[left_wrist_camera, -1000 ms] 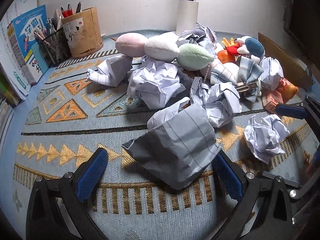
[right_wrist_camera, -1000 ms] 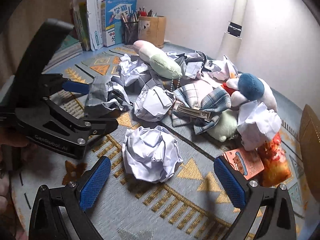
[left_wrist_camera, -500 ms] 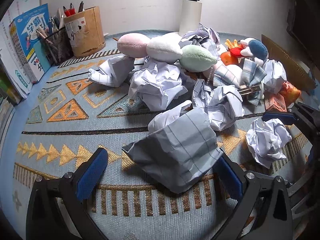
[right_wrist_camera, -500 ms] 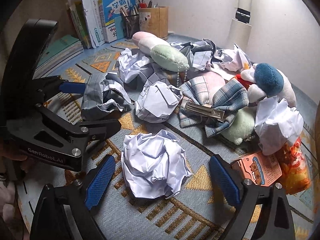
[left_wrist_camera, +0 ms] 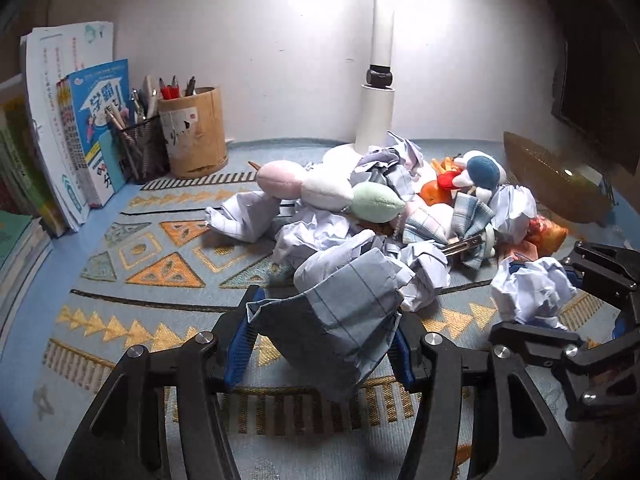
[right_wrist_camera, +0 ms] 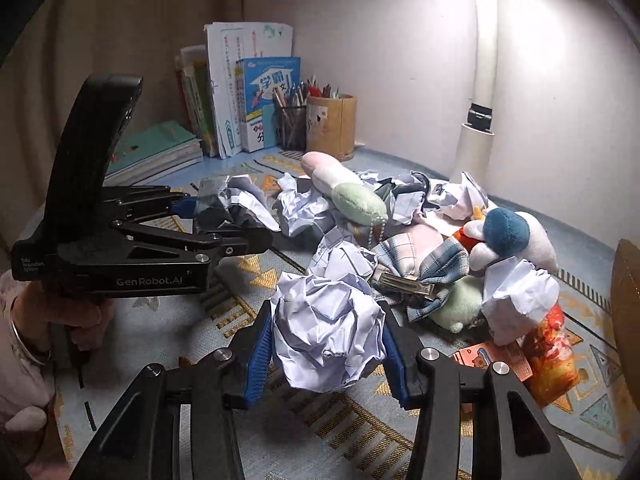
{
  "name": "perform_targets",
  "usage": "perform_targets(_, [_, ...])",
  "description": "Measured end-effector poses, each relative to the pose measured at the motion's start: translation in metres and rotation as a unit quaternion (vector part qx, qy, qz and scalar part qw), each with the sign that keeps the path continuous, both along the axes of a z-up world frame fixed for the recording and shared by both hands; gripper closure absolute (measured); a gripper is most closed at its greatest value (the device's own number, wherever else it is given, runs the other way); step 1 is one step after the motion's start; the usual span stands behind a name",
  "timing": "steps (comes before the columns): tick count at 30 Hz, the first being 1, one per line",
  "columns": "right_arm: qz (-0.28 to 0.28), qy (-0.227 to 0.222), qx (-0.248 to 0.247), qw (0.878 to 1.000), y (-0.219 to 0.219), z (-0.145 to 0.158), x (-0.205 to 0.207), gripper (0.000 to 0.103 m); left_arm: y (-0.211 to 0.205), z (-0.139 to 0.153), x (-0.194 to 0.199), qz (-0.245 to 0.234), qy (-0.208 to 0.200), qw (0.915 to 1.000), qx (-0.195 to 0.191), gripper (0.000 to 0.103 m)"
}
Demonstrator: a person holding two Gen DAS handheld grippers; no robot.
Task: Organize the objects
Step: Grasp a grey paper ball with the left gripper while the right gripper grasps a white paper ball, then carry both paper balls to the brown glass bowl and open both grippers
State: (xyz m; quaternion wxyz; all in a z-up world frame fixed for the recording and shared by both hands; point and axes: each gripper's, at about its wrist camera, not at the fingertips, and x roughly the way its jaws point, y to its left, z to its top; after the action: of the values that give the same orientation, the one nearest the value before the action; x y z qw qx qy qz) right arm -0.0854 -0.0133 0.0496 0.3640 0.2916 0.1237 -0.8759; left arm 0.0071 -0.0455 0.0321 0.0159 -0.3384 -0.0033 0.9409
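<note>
Step in hand, as I judge it: the paper waste is being picked out of the clutter, one wad per hand.

Left gripper: jaws closing, both blue pads pressed against a grey-lined crumpled sheet. The sheet sits between the pads, its lower edge hanging just above the patterned mat.

Right gripper: jaws closing too, pads on either side of a white crumpled paper ball, which bulges over them. It looks clear of the mat, though the underside is hidden.

The rest of the pile lies behind both wads: more crumpled paper, a plush caterpillar in pink, white and green, a blue-and-white plush toy, a plaid bow with a metal clip, an orange snack packet. Books and pen holders stand at the back wall, well apart from the pile.

Next move, by my reading: firm both grips, lift clear without snagging neighbouring paper, then carry each wad to a waste spot. No bin shows in either view; the woven basket at the far right edge is the only open container I can see, and whether it is meant for paper I cannot tell
</note>
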Motion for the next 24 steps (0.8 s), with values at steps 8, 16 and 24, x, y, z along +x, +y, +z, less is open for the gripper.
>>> perform_targets(8, [-0.057, 0.0, -0.054, 0.997, 0.075, 0.057, -0.036, 0.056, 0.054, 0.049, -0.027, -0.021, 0.038, 0.9991, 0.002, 0.049])
perform_targets(16, [-0.214, 0.05, -0.085, 0.972, 0.224, 0.147, -0.097, 0.055, 0.189, 0.116, -0.11, -0.126, 0.094, 0.9876, 0.006, 0.048])
perform_targets(24, [-0.297, -0.004, -0.087, 0.951, 0.309, 0.133, -0.141, 0.055, 0.277, 0.086, -0.174, -0.193, 0.045, 0.9789, 0.048, 0.047])
